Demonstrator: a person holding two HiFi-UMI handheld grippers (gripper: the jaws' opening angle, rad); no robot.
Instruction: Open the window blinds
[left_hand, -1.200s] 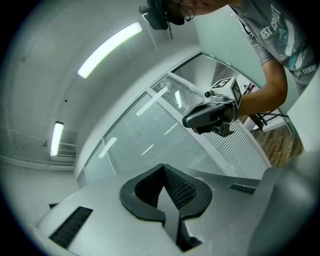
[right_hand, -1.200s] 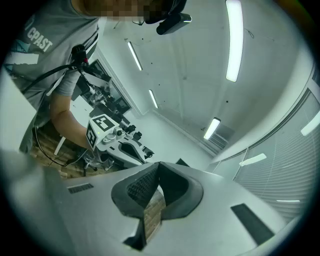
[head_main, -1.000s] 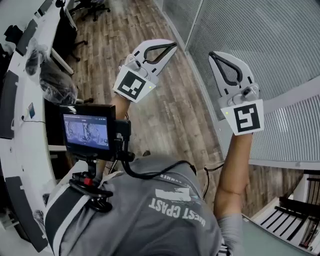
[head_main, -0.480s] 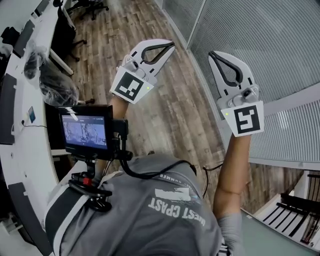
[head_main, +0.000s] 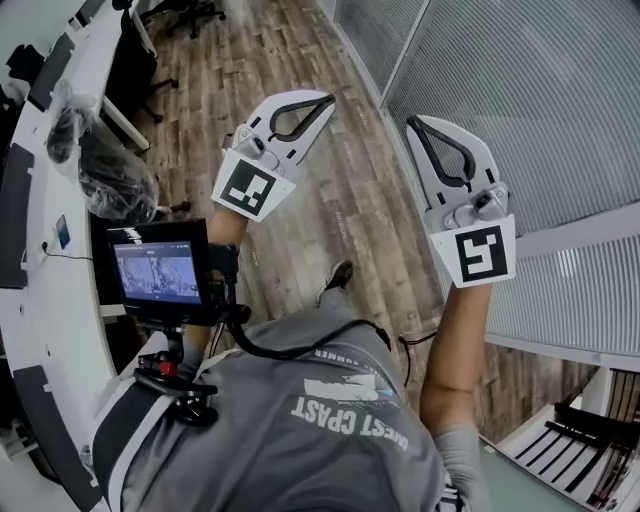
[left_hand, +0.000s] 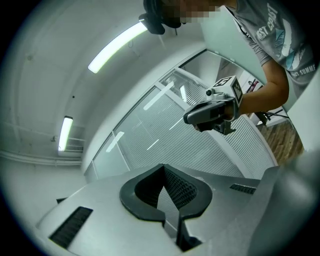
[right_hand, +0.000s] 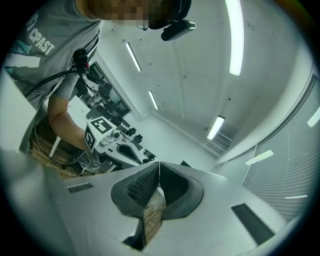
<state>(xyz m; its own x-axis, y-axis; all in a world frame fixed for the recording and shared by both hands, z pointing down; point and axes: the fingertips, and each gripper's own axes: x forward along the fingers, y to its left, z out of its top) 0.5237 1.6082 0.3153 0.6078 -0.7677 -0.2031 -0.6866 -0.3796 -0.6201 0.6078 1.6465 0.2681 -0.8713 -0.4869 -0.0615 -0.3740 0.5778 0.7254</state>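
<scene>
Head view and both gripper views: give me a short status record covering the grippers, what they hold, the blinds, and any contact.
left gripper: jaws shut, nothing between them
right gripper: jaws shut, nothing between them
blinds: down over the glass wall at the right, slats look closed
contact: neither gripper touches the blinds; both are raised in the air in front of the person
cord or wand: none that I can make out
task: blinds not yet opened
</scene>
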